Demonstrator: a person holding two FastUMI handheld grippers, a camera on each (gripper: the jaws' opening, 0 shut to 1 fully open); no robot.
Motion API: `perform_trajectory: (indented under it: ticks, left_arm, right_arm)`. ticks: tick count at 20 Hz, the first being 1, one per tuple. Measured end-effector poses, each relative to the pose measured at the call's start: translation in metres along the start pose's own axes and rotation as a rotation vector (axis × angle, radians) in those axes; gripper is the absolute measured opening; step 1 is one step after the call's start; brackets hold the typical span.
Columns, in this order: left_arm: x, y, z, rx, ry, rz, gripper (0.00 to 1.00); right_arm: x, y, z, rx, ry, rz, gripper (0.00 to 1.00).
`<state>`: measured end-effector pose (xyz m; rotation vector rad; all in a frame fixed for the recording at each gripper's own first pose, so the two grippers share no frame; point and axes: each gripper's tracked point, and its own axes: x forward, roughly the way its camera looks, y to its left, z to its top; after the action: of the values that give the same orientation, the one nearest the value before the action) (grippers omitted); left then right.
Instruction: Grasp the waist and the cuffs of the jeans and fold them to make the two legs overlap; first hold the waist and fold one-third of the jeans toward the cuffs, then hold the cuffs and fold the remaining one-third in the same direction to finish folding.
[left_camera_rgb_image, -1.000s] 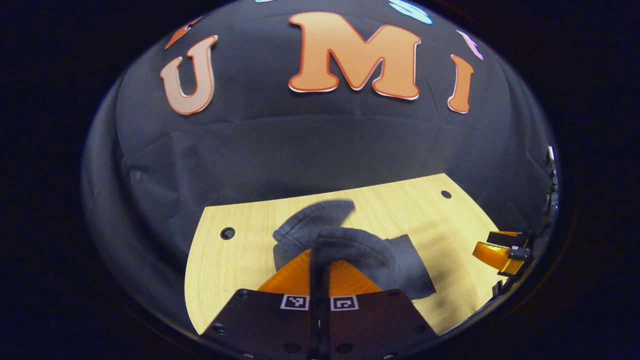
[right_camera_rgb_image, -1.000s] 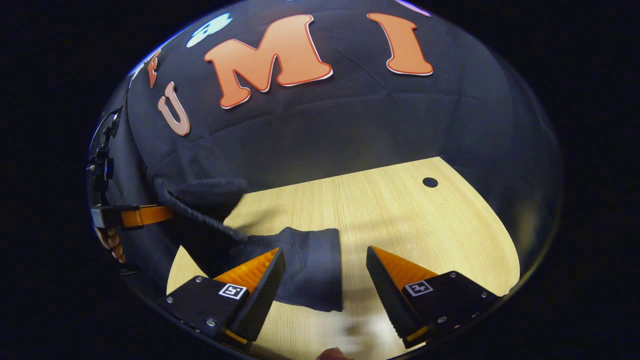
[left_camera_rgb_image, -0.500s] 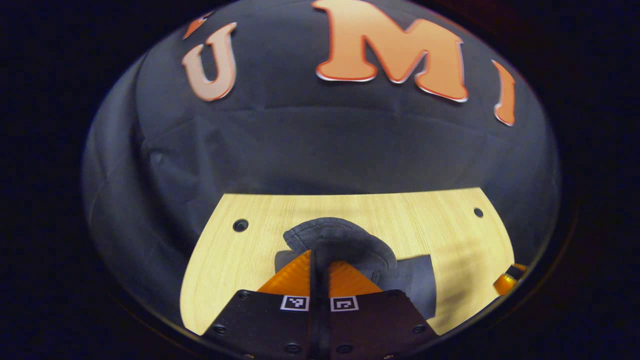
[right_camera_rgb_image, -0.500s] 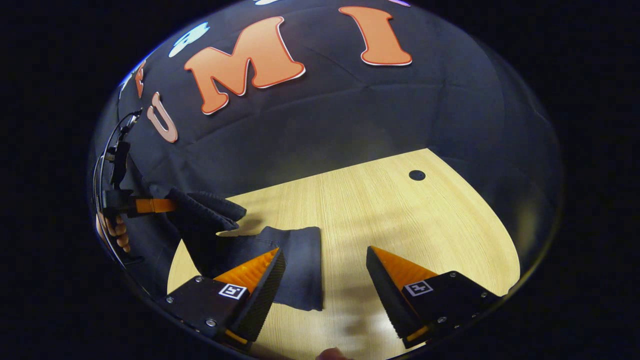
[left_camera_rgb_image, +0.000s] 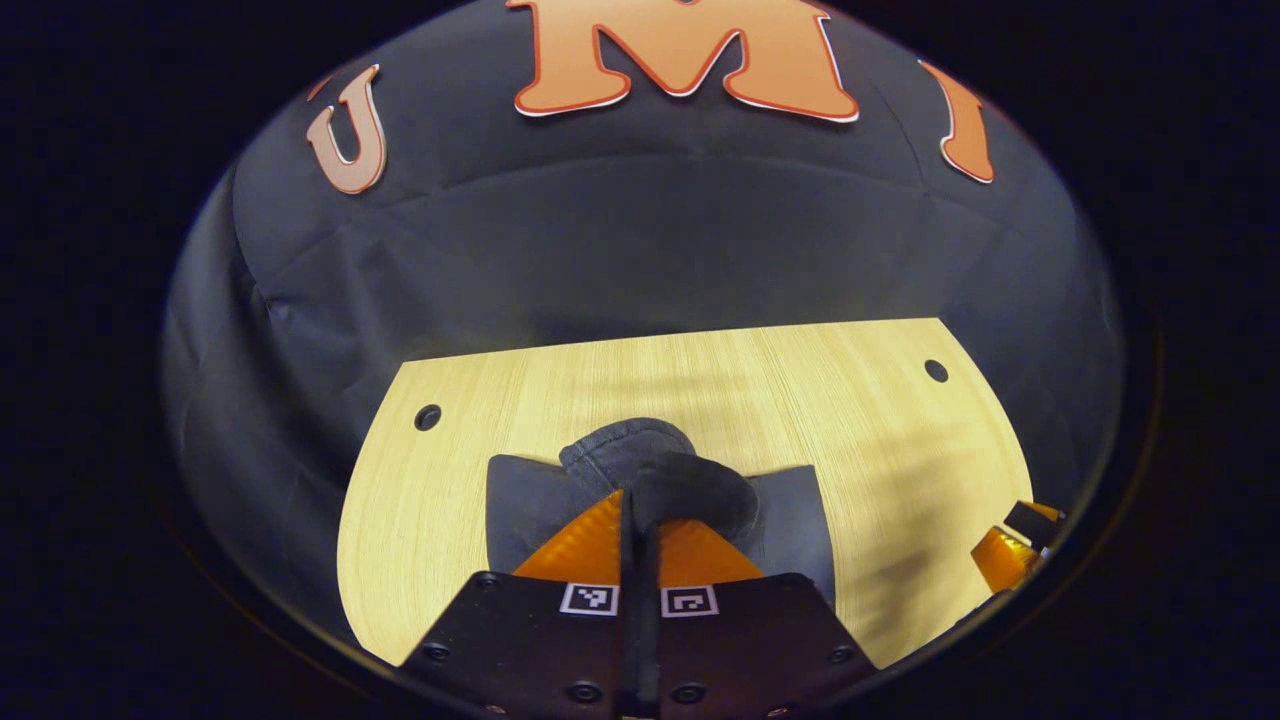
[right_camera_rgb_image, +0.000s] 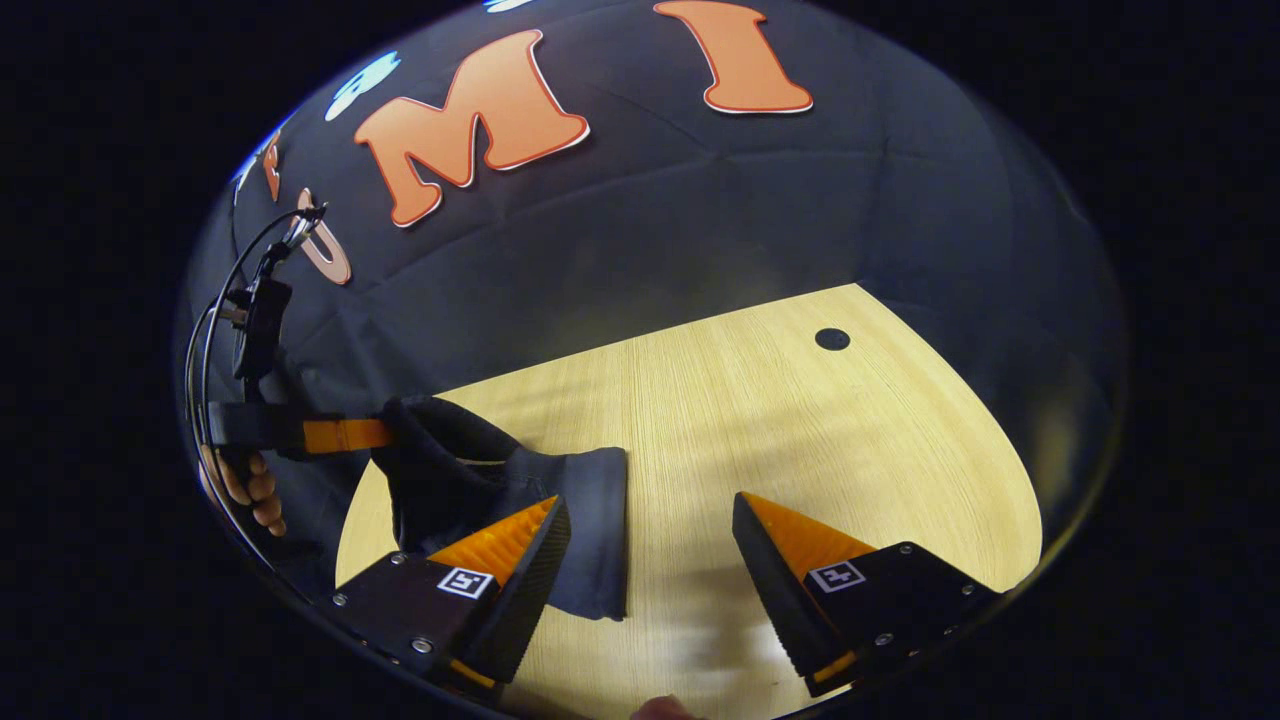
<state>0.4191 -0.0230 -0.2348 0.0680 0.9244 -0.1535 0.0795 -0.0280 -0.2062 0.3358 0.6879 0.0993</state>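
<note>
Jeans (left_camera_rgb_image: 790, 510) lie bunched on the desk (left_camera_rgb_image: 700, 380) just ahead of the left claw (left_camera_rgb_image: 640, 500), pinched shut on a raised fold, while the right claw (right_camera_rgb_image: 650, 530) gapes empty beside them, so the final fold looks nearly laid down.

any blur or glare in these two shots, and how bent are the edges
Left gripper view: sharp, the table edge bows from fisheye, soft shadows beside the jeans. Right gripper view: bright glare and smear on the table between the right gripper fingers; far edge curves too.
</note>
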Motion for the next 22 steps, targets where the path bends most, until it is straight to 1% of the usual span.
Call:
perform_trajectory:
  ticks: [1,3,5,6,7,8,10,11,12,14,15,17,19,22]
  left_arm:
    - [-0.003,-0.004,-0.008,0.019,0.002,-0.005,0.02]
    - [-0.006,-0.025,-0.033,0.079,0.018,-0.046,0.02]
    - [-0.005,-0.047,-0.057,0.146,0.037,-0.082,0.09]
    - [-0.008,-0.055,-0.066,0.170,0.040,-0.090,0.16]
    - [-0.008,-0.059,-0.071,0.187,0.035,-0.094,0.11]
    - [-0.007,-0.063,-0.076,0.187,0.039,-0.102,0.21]
    - [-0.018,-0.079,-0.087,0.162,0.031,-0.169,0.36]
    - [-0.025,-0.086,-0.088,0.147,0.020,-0.213,0.48]
    - [-0.031,-0.089,-0.087,0.138,0.001,-0.237,0.64]
    - [-0.043,-0.083,-0.071,0.127,-0.072,-0.241,0.96]
    - [-0.048,-0.078,-0.062,0.109,-0.121,-0.236,1.00]
    - [-0.060,-0.066,-0.042,0.081,-0.227,-0.220,0.99]
    - [-0.072,-0.047,-0.021,0.061,-0.336,-0.180,0.99]
    - [-0.093,-0.023,-0.004,0.038,-0.490,-0.124,1.00]
  right_arm:
    - [0.000,0.002,0.001,-0.002,-0.003,0.011,0.99]
    - [0.003,0.003,0.003,0.001,-0.016,0.025,0.99]
    - [0.003,0.006,0.003,-0.006,-0.017,0.037,0.99]
    - [0.003,0.006,0.004,-0.019,-0.023,0.036,0.99]
    - [0.001,0.007,0.006,-0.033,-0.032,0.040,0.99]
    - [0.001,0.012,0.008,-0.043,-0.040,0.040,0.99]
    - [0.005,0.026,0.018,-0.056,-0.057,0.048,0.99]
    - [0.005,0.028,0.021,-0.067,-0.068,0.045,0.99]
    - [0.003,0.029,0.023,-0.080,-0.082,0.039,0.99]
    - [-0.005,0.036,0.031,-0.109,-0.119,0.042,0.99]
    - [-0.010,0.041,0.036,-0.127,-0.143,0.043,0.99]
    - [-0.021,0.050,0.048,-0.181,-0.203,0.040,0.99]
    - [-0.033,0.064,0.061,-0.236,-0.275,0.031,0.98]
    - [-0.053,0.089,0.079,-0.294,-0.382,0.059,0.98]
